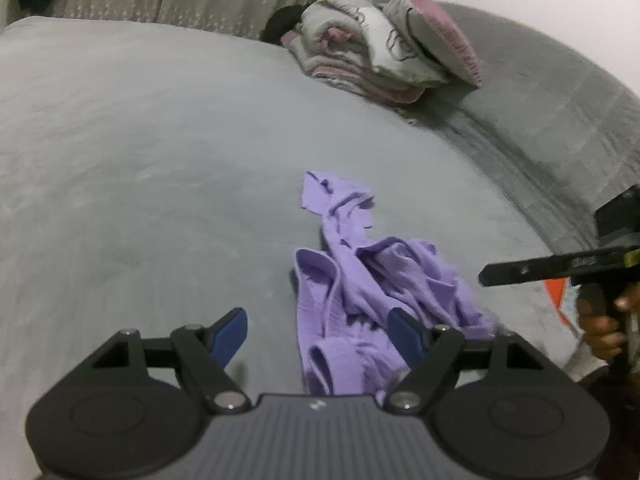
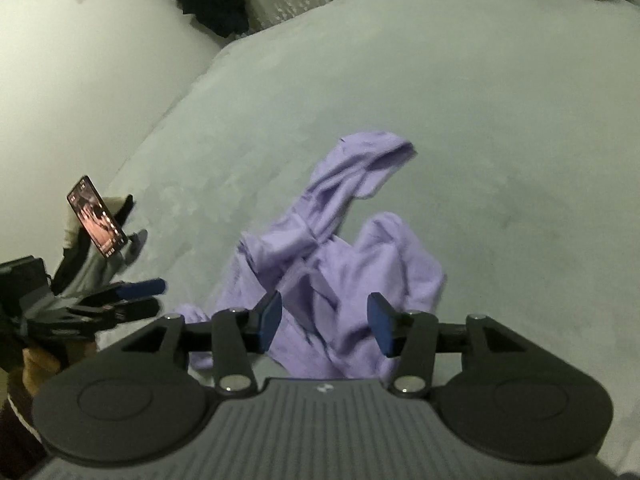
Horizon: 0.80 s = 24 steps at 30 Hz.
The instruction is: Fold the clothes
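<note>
A crumpled lilac garment [image 1: 360, 280] lies on the grey bed [image 1: 140, 160], just ahead of my spread left claw [image 1: 318, 330] and spread right claw [image 2: 324, 320].

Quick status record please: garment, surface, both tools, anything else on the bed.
garment: purple top, crumpled in a heap, not folded
surface: grey bed
left tool: open, empty, near edge of the top between its fingers
right tool: open, empty, over the top's near part
contact: cannot tell whether either tool touches the cloth
other items: bedding pile and pillow at the far side; phone on a stand at the left edge
</note>
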Available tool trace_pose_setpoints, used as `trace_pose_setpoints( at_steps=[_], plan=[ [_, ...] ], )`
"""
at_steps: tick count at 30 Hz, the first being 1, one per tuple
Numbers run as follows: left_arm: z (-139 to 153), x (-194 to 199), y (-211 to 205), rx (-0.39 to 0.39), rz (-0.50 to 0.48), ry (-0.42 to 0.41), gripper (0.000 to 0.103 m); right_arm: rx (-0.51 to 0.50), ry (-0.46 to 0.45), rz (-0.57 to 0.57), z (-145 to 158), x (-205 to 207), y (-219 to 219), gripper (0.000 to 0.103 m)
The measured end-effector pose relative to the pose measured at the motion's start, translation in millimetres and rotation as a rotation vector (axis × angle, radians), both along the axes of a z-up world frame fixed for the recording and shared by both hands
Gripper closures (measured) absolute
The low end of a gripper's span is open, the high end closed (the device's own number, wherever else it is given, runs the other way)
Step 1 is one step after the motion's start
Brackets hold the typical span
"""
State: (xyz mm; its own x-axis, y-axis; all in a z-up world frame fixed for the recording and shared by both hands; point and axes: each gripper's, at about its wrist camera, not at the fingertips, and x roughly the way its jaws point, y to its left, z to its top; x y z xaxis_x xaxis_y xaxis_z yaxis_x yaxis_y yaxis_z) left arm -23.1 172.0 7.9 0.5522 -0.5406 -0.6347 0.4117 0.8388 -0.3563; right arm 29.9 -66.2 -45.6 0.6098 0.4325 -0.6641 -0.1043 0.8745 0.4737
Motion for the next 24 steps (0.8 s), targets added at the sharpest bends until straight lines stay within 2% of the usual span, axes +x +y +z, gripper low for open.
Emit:
trace_pose_setpoints(
  at_steps=[7, 12, 17, 19, 21, 24],
  plan=[
    [-17.0, 26.8, -29.7, -0.032, 0.049, 0.092, 0.036, 0.051, -0.008, -0.030, -0.4, 33.5, 21.6, 0.051],
    [-26.2, 51.3, -34.8, -0.107, 0.149, 0.185, 0.052, 0.075, 0.031, -0.064, -12.0, 61.6, 33.0, 0.051],
    [-40.2, 68.7, -39.5, -0.125, 0.247, 0.284, 0.061, 0.077, 0.060, -0.100, -22.2, 81.0, 40.0, 0.051],
    [-39.4, 69.3, -43.5, -0.123, 0.268, 0.293, 0.065, 0.083, 0.072, -0.106, -25.9, 87.6, 43.7, 0.051],
    [-38.4, 68.9, -47.1, -0.121, 0.277, 0.296, 0.076, 0.081, 0.089, -0.104, -31.6, 94.3, 50.4, 0.051],
    [-44.0, 70.2, -48.7, -0.129, 0.283, 0.312, 0.085, 0.079, 0.115, -0.099, -40.0, 104.3, 60.4, 0.051]
  ],
)
